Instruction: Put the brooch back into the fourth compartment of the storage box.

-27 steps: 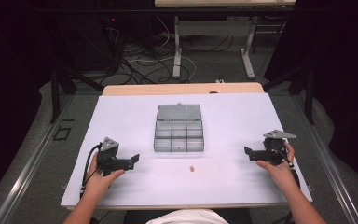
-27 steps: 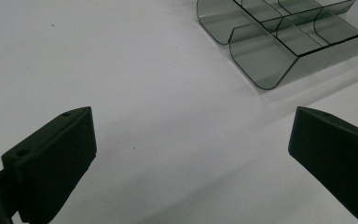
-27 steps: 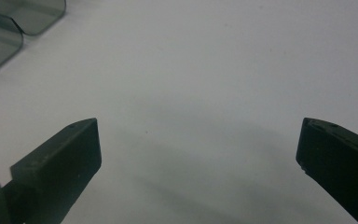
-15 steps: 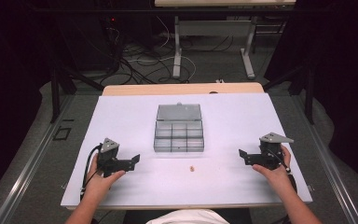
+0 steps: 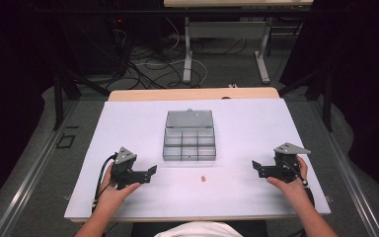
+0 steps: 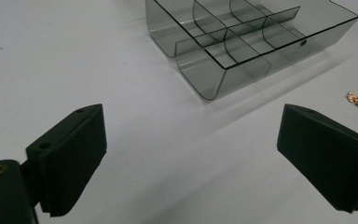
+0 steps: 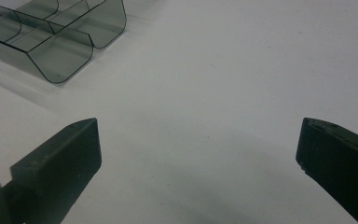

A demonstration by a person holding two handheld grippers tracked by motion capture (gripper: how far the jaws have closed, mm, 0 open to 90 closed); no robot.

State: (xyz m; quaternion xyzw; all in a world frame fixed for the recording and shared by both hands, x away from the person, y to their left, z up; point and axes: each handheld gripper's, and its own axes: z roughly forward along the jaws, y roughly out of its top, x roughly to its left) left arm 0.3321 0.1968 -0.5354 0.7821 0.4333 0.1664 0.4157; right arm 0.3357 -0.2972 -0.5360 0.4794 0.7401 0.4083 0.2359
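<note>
The person wears a white top, seen at the bottom edge of the high view, and the forearms are bare, with no sleeves showing. Each hand carries black tongs. The left tongs (image 5: pixel 151 170) have a grey three-cornered plate on top and a black cable looping off the back; the right tongs (image 5: pixel 254 165) bear the same grey plate, with a thin black cable running over the hand. In the left gripper view the tongs (image 6: pixel 191 154) end in two flat, matte black pads; one pad has small round holes, and a brass-coloured screw socket sits beside it.
</note>
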